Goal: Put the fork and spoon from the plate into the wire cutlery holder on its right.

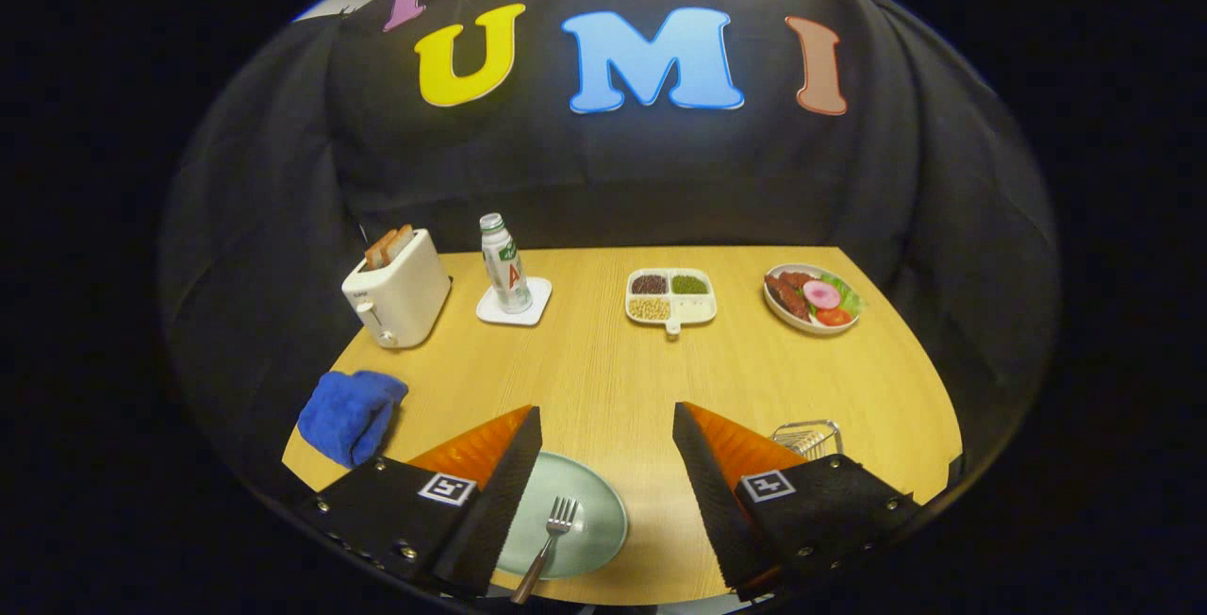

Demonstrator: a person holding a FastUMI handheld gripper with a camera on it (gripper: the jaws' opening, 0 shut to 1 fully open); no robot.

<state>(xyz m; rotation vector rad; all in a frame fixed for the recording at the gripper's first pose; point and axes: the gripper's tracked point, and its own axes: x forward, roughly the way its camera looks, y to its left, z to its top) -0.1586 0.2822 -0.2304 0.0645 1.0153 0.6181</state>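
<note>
Hand-held gripper (608, 426) spread wide, empty, above pale green plate (589, 502) holding fork (552, 530), wire cutlery holder (809, 436) beside

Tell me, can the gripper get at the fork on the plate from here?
Probably yes. The gripper is open, and the fork lies on the plate between its fingers, with nothing lying over the part in view. The fork lies flat, so pinching it may be fiddly.
</note>
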